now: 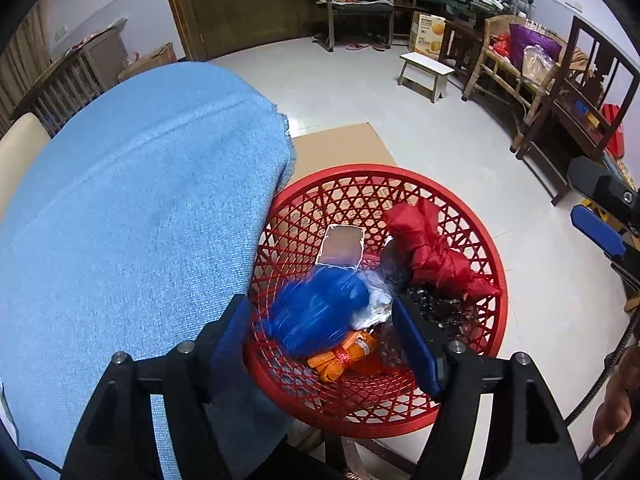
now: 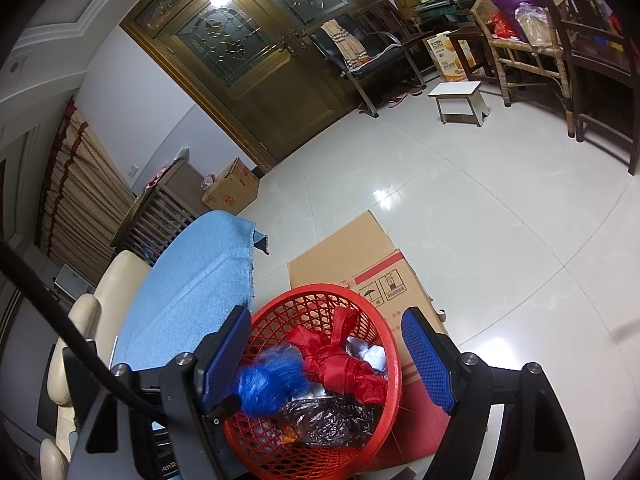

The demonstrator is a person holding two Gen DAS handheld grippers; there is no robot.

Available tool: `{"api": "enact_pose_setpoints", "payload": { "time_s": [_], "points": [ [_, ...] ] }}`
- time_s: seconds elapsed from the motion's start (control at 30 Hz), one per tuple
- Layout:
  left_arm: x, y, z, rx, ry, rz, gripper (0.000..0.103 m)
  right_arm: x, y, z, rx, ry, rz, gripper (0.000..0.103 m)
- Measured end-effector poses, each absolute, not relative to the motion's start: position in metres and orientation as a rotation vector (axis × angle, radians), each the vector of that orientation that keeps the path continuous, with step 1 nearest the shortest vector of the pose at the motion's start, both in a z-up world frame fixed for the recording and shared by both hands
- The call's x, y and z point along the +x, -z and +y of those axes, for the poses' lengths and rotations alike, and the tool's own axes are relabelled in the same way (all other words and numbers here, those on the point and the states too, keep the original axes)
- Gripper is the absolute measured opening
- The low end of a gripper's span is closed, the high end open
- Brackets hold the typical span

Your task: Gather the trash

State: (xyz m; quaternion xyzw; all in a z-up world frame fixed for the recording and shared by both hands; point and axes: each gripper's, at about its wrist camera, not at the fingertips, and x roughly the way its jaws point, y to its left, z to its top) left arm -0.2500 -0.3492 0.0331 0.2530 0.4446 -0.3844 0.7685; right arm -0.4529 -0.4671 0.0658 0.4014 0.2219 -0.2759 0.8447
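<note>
Several trash pieces lie in red basket (image 1: pixel 490 240) | blue bundle (image 1: pixel 316 316) blurred, falling in, under left claw (image 1: pixel 326 340), half open, empty | right claw (image 2: pixel 340 364) wide, empty | step: drop | next: fetch more trash

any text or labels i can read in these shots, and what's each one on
"PORK FLOSS": on the orange and white carton by the wooden chairs; the smaller print under it is too small to read.
Handling symbols, an umbrella among them, in a red frame: on the flattened cardboard box under the red basket; the characters beside them are too small to read.
Red round logo: on the cardboard box by the door, unreadable.
</note>
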Motion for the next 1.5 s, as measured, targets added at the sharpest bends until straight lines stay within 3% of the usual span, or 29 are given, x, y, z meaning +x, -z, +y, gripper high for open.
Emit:
{"api": "enact_pose_setpoints", "payload": {
  "time_s": [0.37, 1.0, 1.1, 1.5],
  "points": [
    [-0.247, -0.073, -0.320, 0.474, 0.832, 0.870, 0.075, -0.441, -0.080, -0.451, 0.797, 0.587, 0.484, 0.082],
    [-0.218, -0.111, -0.207, 0.239, 0.739, 0.806, 0.082, -0.384, -0.095, -0.366, 0.626, 0.561, 0.587, 0.086],
    [-0.215, -0.112, -0.191, 0.222, 0.709, 0.787, 0.088, -0.376, -0.094, -0.347, 0.568, 0.609, 0.619, 0.099],
    [-0.200, -0.107, -0.154, 0.178, 0.621, 0.790, 0.088, -0.365, -0.094, -0.306, 0.437, 0.699, 0.671, 0.100]
  ]
}}
